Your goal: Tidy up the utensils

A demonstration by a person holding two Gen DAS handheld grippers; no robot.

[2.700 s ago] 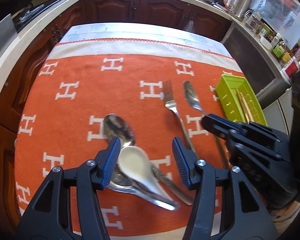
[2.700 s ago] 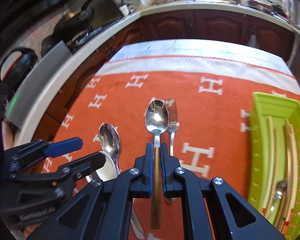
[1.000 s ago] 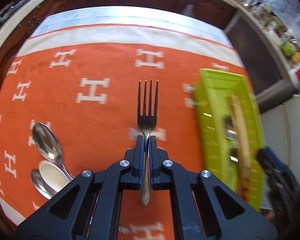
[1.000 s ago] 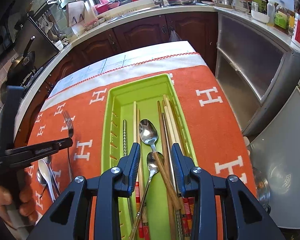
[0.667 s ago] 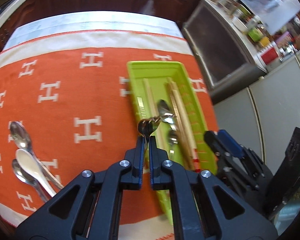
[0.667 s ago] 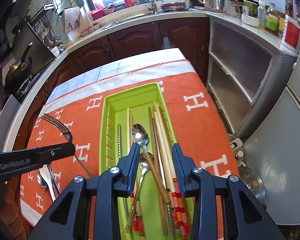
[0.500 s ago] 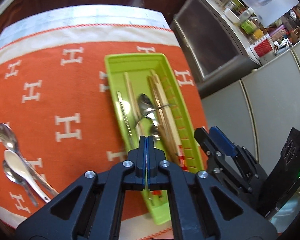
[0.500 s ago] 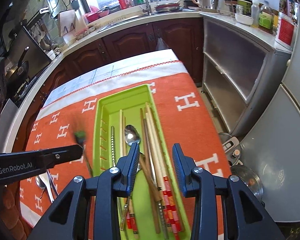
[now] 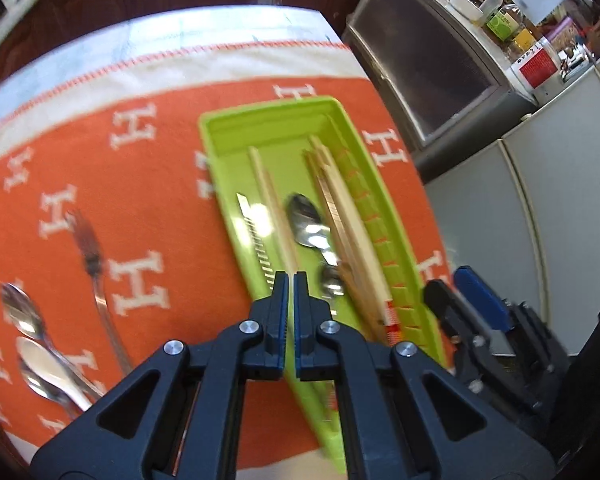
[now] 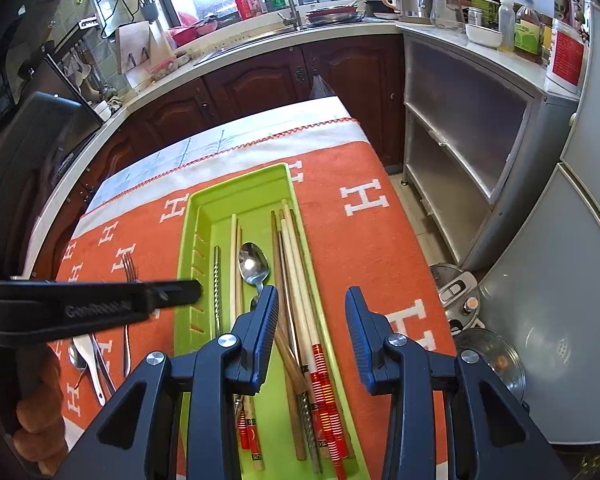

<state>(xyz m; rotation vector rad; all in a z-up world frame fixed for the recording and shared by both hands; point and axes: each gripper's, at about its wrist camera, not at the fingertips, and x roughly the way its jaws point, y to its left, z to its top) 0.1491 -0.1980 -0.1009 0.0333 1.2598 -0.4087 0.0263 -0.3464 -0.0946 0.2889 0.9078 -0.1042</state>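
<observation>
Kitchen table covered by an orange cloth patterned with white H letters. Lengthwise on it sits a green tray, holding chopsticks, a metal spoon and a ridged metal stick. The left gripper hangs over the tray's near left edge, its two fingers pressed almost together with only a thin slit between them and nothing pinched. A fork, blurred, lies on the cloth to the left of the tray, apart from both grippers. Further left, near the cloth's edge, three spoons lie bunched together, one of them white. The right gripper hovers above the tray's near end, its fingers spread wide and empty, chopsticks visible between them.
</observation>
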